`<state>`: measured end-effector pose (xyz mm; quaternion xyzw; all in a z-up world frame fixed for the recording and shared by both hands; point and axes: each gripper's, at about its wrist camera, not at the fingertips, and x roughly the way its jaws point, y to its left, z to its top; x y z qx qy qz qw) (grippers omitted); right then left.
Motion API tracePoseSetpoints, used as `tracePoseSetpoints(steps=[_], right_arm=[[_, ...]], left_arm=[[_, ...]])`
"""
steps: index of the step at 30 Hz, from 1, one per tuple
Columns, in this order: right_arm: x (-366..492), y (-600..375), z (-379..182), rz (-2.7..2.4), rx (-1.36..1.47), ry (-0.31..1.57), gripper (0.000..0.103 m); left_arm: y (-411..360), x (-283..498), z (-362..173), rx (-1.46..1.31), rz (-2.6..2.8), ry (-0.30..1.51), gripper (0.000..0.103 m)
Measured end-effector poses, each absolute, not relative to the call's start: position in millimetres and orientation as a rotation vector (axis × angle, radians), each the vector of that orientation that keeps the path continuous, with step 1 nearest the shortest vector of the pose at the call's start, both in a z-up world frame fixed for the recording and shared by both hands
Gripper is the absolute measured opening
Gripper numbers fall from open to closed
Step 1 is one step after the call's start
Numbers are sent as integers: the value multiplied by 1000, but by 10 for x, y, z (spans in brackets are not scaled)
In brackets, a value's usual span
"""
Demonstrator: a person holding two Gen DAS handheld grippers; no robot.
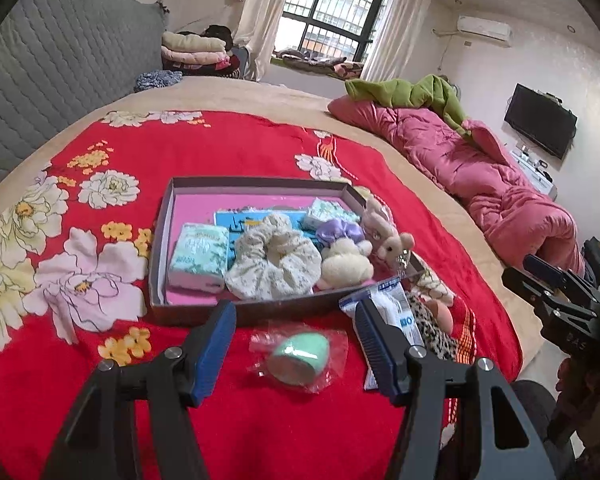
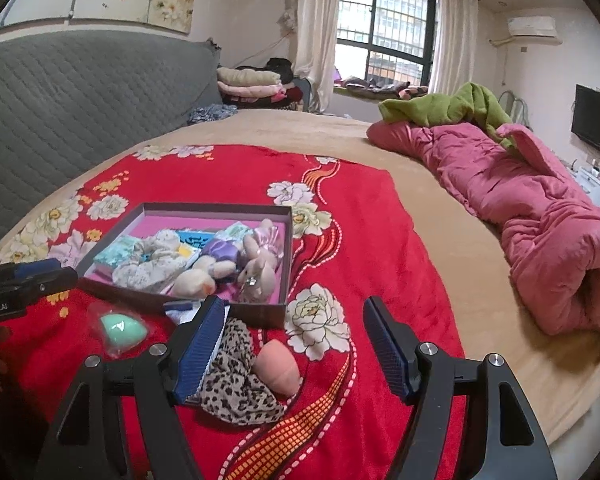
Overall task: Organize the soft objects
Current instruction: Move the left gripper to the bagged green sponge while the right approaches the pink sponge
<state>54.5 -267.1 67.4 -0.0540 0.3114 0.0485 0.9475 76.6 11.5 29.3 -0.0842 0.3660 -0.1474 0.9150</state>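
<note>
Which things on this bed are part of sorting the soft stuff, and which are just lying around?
Part of the job:
box
green sponge in wrapper
peach sponge
leopard scrunchie
white packet
floral scrunchie

Just lying about:
pink quilt
green blanket
folded bedding
television

Box (image 1: 162,240) on blanket (image 1: 260,152) — scrunchie (image 1: 274,262), plush toys (image 1: 374,246) inside; sponge (image 1: 298,356) before box.
</note>
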Motion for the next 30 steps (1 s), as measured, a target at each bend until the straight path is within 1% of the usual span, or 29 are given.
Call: tracePoseSetpoints(steps=[12,30], right_arm=[[465,-2670,503,123,-114,672,73],[455,-2709,264,137,-107,723,73]], left_arm=[[-142,604,146,-98,-338,821,62],[-262,645,-68,-50,-332,880,62]])
